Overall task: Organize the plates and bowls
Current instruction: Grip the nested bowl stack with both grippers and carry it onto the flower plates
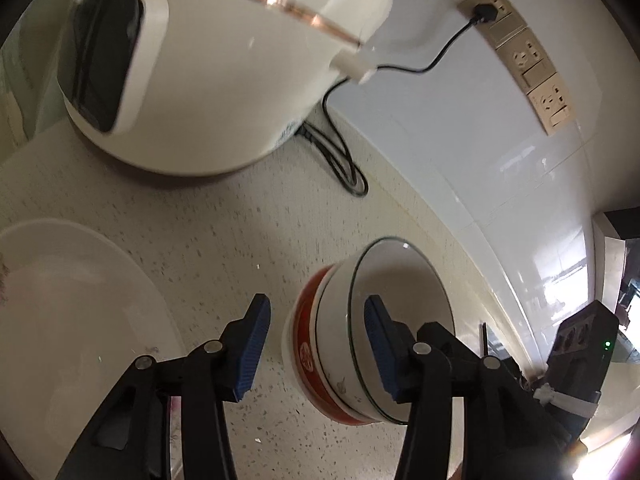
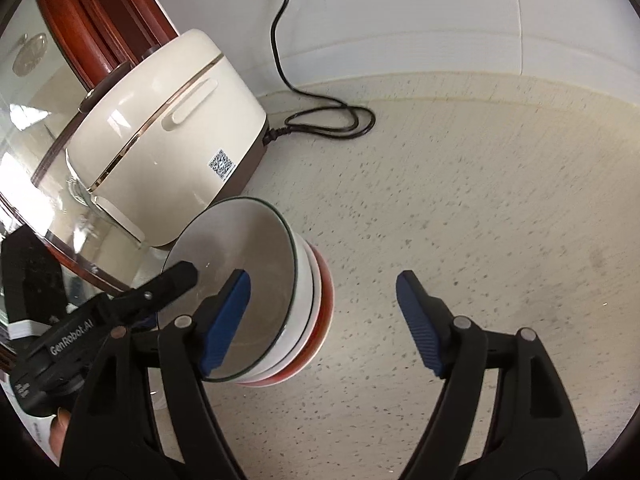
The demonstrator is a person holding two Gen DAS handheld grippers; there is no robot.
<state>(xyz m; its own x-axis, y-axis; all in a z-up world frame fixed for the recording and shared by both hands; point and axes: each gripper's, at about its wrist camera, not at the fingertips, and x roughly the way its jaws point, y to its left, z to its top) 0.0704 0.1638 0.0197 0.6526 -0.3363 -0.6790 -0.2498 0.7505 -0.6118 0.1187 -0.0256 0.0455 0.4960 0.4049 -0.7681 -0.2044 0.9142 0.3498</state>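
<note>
A stack of nested bowls [image 1: 340, 344], white with a dark rim on top and red-banded below, stands on the speckled counter; it also shows in the right wrist view [image 2: 296, 292]. My left gripper [image 1: 316, 348] is open with its jaws either side of the stack's rim, one pad inside the top bowl. My right gripper [image 2: 324, 320] is open; its left pad hangs over the top bowl, its right pad over bare counter. A large white plate [image 1: 72, 320] lies at the left.
A cream rice cooker [image 1: 208, 72] stands behind, also in the right wrist view [image 2: 168, 136], with its black cord [image 2: 328, 120] looped on the counter to a wall socket [image 1: 486, 10]. A white tiled wall [image 1: 480, 152] runs along the back.
</note>
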